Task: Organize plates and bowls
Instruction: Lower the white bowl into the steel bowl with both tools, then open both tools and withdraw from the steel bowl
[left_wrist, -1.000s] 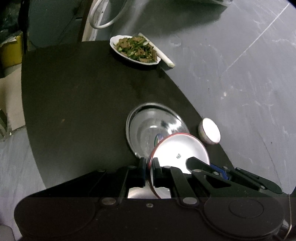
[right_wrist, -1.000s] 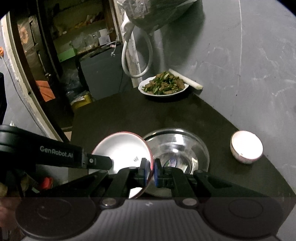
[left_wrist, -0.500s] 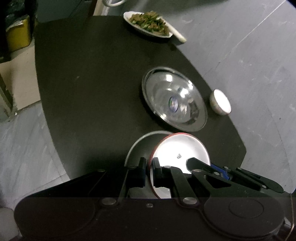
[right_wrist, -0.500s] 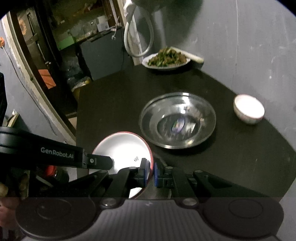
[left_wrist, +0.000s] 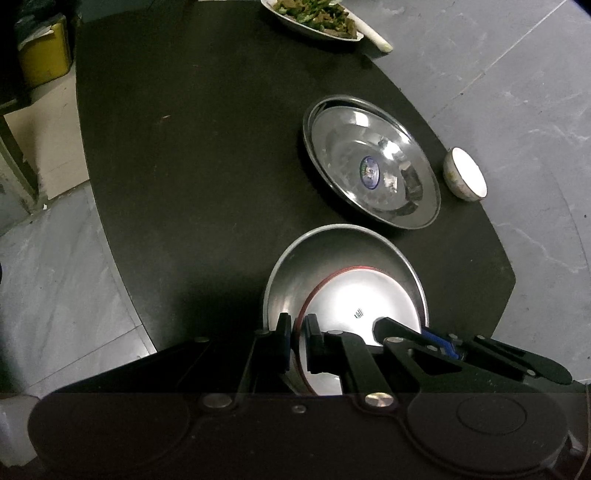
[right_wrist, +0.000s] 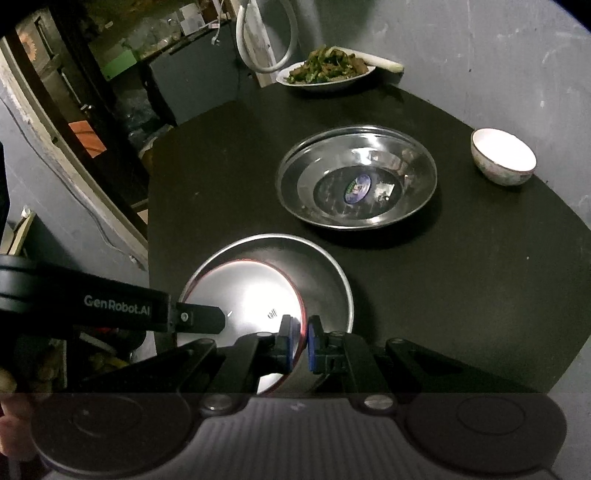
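While both grippers pinch opposite edges of the red-rimmed plate (left_wrist: 351, 306), the plate sits low inside the near metal bowl (left_wrist: 332, 243) at the front edge of the black table (left_wrist: 184, 147). The left gripper (left_wrist: 298, 343) has its jaws pressed onto the plate's left rim; the right gripper (right_wrist: 300, 343) clamps the rim on the other side, so neither hand is nearer than the other and the plate spans the gap between them. In the right wrist view the plate (right_wrist: 243, 295) lies off-centre in the bowl (right_wrist: 325, 266), crowded toward the bowl's left wall and tilted, with bare metal showing to its right. Whether its underside already rests on the bowl cannot be told. Judged from this, the coming move is a release: each pair of jaws must spread and draw back outward over the bowl's rim, which stands just beside the fingers. Farther back stand the wide steel basin (left_wrist: 369, 162), the small white bowl (left_wrist: 465, 177) to its right, and a dish of cooked greens (right_wrist: 325, 70) at the far edge, all well apart from the grippers.
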